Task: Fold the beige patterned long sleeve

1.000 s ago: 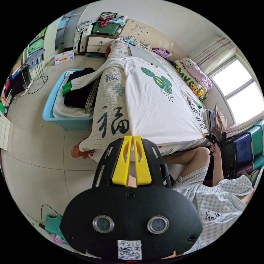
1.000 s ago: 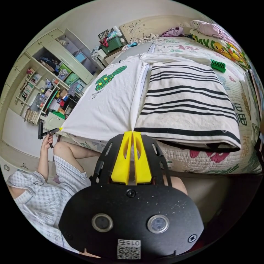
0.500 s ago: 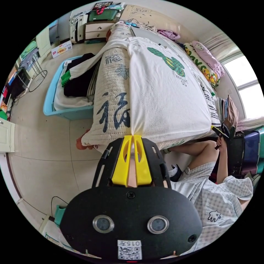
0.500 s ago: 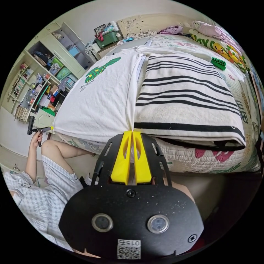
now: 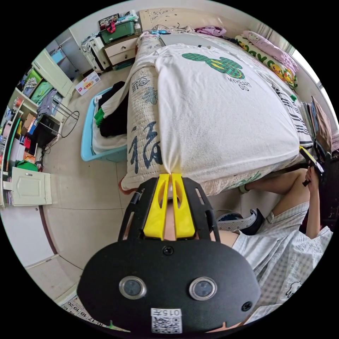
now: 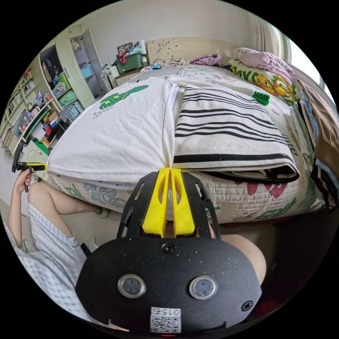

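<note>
The beige long sleeve [image 5: 219, 116], printed with a green checked cactus-like figure [image 5: 215, 65], lies spread flat on the bed [image 5: 143, 123] with its hem drawn to the bed's near edge. The left gripper [image 5: 171, 175] has its yellow jaws pressed together on one hem corner, the cloth bunching into a small pleat right at the tips. In the right gripper view, the right gripper [image 6: 170, 170] is likewise clamped on the opposite hem corner, where the garment's side edge meets a folded black-and-cream striped blanket [image 6: 229, 130] lying just beside it on the quilt. One sleeve [image 5: 116, 99] trails off the bed's side and hangs down into a light blue plastic bin [image 5: 88, 148] on the floor; that bin holds a heap of clothes, dark garments on top and pale ones below, and the sleeve's green cuff [image 5: 100, 116] rests among them. A green lidded box [image 5: 118, 30] sits on the bedside cabinet [image 5: 120, 53] near the headboard; what is in it cannot be seen. In the right gripper view, open shelving [image 6: 31, 116] along the wall is crowded with small boxes and books, too small to tell apart. A small green item [image 6: 260, 97] lies on the quilt beyond the striped blanket. The person's hand [image 6: 22, 178] holds the left gripper's handle beside the bed's corner.
</note>
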Demonstrator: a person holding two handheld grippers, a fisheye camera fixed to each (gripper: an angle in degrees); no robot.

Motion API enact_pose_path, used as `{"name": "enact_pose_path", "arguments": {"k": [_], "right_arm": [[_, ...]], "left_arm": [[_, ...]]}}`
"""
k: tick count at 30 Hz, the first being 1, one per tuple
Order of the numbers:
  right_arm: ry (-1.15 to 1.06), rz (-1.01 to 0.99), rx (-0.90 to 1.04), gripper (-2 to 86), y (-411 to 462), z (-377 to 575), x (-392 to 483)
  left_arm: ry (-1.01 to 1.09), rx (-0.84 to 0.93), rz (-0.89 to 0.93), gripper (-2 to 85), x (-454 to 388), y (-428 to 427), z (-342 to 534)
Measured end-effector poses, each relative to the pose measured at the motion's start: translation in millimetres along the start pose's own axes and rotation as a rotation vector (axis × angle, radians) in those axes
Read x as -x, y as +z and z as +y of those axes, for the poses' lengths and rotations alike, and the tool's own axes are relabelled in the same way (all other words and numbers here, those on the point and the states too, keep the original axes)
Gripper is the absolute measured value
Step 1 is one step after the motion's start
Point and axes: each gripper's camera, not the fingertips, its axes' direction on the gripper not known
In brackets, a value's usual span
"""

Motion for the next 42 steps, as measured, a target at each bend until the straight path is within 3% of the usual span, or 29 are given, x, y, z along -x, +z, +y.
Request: {"name": "enact_pose_path", "arguments": {"k": [17,22,27,30,35,38,42], "right_arm": [[-0.078,-0.053,0.038,2.3,-5,2,-30],[0.01,-0.144,-0.133,6.2,-44,22,-81],[0.278,-0.264,-0.403,7.9,-98,34,-187],[0.403,-0.23,-0.475,9.6,-106,12,-242],[0.564,-0.345,-0.528,10.7,-70,-50,-321],[0.658,-0.484,-0.483,11.2,-28,-91,-366],[0.792,-0.47,-0.351,15.3,27,-142,-413]], "left_arm": [[-0.069,-0.026,0.187,1.6,22,34,36],[-0.105,-0.058,0.286,5.6,50,27,54],[-0.169,-0.095,0.209,6.6,62,-8,72],[-0.09,-0.185,0.202,7.0,20,-35,54],[0.225,-0.295,0.281,8.6,-146,-41,-24],[0.389,-0.348,0.388,9.2,-253,-19,-60],[0.551,-0.297,0.349,10.1,-365,25,-86]]}}
